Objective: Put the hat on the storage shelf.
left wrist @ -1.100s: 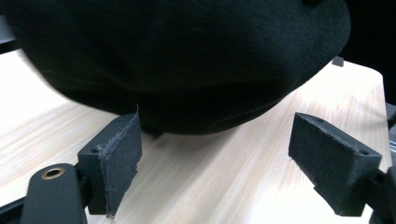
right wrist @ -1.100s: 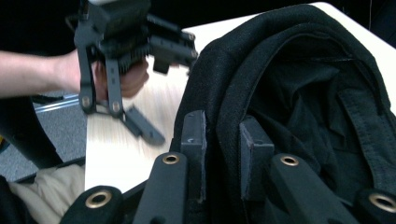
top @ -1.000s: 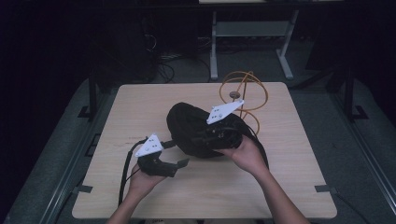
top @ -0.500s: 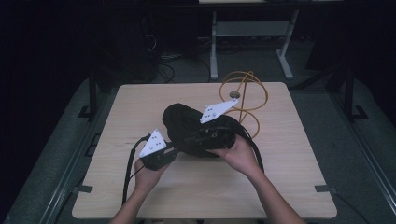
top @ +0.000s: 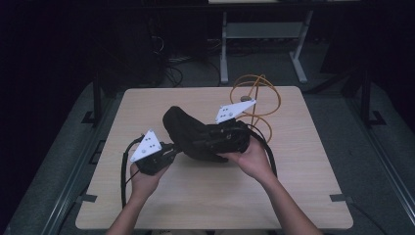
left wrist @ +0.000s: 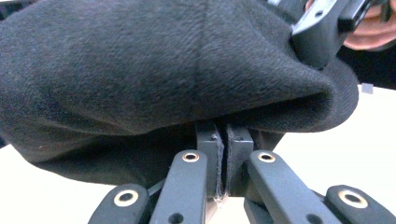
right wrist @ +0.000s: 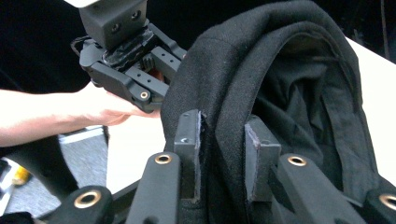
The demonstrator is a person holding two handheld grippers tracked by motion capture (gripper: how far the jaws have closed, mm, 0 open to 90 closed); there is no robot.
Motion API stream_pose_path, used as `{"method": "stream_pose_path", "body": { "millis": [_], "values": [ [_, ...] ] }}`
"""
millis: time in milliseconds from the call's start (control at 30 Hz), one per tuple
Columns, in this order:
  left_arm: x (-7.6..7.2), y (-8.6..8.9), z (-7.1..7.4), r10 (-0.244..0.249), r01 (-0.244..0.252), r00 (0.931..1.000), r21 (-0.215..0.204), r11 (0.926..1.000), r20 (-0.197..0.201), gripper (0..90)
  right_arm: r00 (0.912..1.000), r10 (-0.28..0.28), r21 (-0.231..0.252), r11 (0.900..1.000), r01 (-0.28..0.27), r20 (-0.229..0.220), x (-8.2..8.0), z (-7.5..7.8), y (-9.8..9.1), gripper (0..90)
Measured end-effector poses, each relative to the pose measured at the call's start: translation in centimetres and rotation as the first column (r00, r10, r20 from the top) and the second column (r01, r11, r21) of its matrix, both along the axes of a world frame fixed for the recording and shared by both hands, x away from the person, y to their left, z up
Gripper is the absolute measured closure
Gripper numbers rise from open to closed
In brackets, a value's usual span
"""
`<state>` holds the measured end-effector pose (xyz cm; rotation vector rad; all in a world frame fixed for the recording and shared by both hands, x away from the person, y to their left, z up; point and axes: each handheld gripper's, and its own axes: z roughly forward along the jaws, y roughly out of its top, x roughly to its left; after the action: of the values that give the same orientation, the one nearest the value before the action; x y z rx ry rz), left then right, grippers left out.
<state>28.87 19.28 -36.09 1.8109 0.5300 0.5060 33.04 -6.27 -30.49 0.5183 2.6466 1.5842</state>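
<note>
A black cloth cap (top: 195,134) is held up over the middle of the wooden table (top: 303,196) between both grippers. My left gripper (top: 176,151) meets its lower left rim. In the left gripper view its jaws (left wrist: 225,135) are shut, pads almost together, pinching the rim of the cap (left wrist: 163,60). My right gripper (top: 218,137) holds the cap's right side. Its jaws (right wrist: 223,135) have just been opening a little, with a thick fold of the cap (right wrist: 289,70) still filling the space between the pads. The left gripper (right wrist: 126,79) shows beyond it.
A coil of orange cable (top: 254,100) lies on the table's far right part, just behind the right gripper. Black cables trail from both grippers over the table. A metal stand (top: 225,49) is on the dark floor beyond the far edge.
The left gripper came in from the lower left with open jaws, shut on the cap's rim and rose. The cap's left side lifted with it. The right hand stayed put.
</note>
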Motion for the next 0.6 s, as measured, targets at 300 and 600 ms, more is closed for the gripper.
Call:
{"method": "stream_pose_path", "body": {
  "millis": [300,600],
  "values": [
    [-0.4,0.7,3.9,-0.015,0.015,0.9988,-0.002,0.9999,0.046,87.9,0.9998,0.016,0.093,0.9955,-0.017,0.008,-0.3,0.6,-0.8,53.5],
    [0.4,1.9,5.7,-0.033,0.034,0.9991,-0.029,0.9990,0.026,88.0,0.9990,-0.009,0.154,0.9880,0.016,-0.044,0.0,0.6,-2.9,42.8]
  ]
}}
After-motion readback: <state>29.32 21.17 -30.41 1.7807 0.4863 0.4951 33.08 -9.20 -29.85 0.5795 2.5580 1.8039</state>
